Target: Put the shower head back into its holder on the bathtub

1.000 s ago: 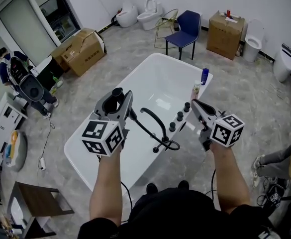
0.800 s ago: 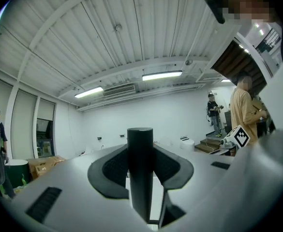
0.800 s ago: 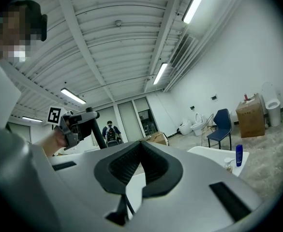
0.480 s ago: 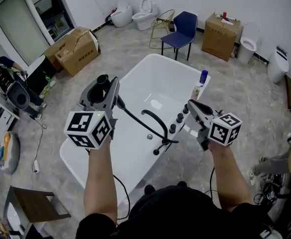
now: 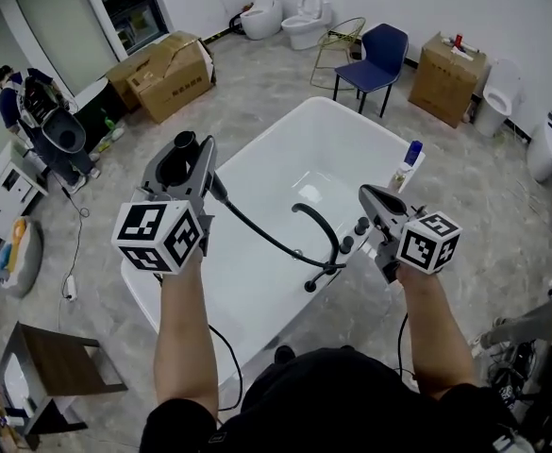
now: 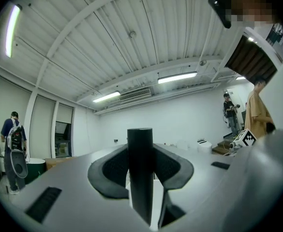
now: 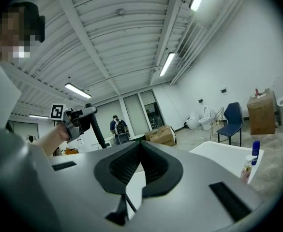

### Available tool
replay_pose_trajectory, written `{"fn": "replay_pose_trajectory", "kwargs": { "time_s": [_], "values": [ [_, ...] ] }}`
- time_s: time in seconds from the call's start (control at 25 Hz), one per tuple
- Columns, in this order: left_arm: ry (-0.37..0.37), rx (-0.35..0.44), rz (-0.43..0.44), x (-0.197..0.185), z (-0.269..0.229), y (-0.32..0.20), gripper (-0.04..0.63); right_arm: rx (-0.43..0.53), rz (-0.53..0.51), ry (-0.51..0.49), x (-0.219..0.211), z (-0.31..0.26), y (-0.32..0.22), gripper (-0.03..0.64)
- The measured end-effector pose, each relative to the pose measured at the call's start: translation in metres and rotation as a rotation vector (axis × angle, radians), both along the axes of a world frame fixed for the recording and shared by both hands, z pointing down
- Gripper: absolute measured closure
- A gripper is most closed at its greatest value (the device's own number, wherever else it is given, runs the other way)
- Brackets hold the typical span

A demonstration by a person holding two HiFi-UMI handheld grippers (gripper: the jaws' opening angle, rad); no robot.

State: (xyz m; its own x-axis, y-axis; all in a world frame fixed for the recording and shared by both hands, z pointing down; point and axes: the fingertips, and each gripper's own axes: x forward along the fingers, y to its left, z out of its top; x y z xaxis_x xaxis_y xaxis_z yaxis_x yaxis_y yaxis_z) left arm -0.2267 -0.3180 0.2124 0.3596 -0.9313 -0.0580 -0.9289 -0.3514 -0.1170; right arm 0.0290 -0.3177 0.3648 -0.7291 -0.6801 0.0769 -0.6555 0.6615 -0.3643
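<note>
White acrylic fills the middle of the room: the bathtub [image 5: 257,291] stands on a grey marbled floor, with the person at its near side. The left tongs [image 5: 187,159] are clamped on the black shower head [image 6: 140,178]. Its round handle stands upright between the two ribbed pads, which press on it from either side. It is held up in the air over the tub's near left part, well apart from the black fittings on the rim.

A black hose [image 5: 257,233] runs from the shower head down across the basin to a small black fitting [image 5: 315,279] on the near rim. Just beside that fitting rises a curved black spout [image 5: 321,223], and a row of dark knobs [image 5: 359,230] sits along the same rim.

The right tongs [image 7: 141,153] hover beside the knobs with their pads together at the tips and nothing held between them. In the right gripper view the other hand shows off to the left with the shower head in its grip.

A blue bottle [image 5: 413,151] stands on the tub's far right corner. Beyond it are a blue chair [image 5: 381,47], cardboard boxes [image 5: 167,64] and several toilets [image 5: 309,15] against the wall. Another person [image 5: 16,97] stands at the far left by the windows.
</note>
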Motion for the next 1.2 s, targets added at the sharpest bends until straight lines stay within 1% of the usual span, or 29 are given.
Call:
{"fn": "replay_pose_trajectory", "kwargs": {
  "time_s": [0.2,0.44,0.84,1.04,1.2],
  "values": [
    [-0.012,0.010,-0.056,-0.030,-0.008,0.005,0.456,-0.006,-0.052,-0.010,-0.029,0.003,-0.006,0.600],
    [-0.035,0.034,-0.084,-0.045,-0.021,0.012,0.456,0.001,-0.087,-0.030,-0.049,0.001,-0.010,0.600],
    [-0.055,0.091,-0.110,-0.055,-0.048,0.029,0.456,-0.002,-0.092,-0.052,-0.052,-0.001,-0.010,0.601],
    [-0.026,0.117,-0.118,-0.069,-0.063,0.045,0.456,-0.011,-0.124,-0.046,-0.068,0.003,-0.001,0.600],
    [-0.035,0.142,-0.112,-0.068,-0.078,0.053,0.456,-0.018,-0.129,-0.041,-0.069,0.005,0.002,0.600]
  ]
}}
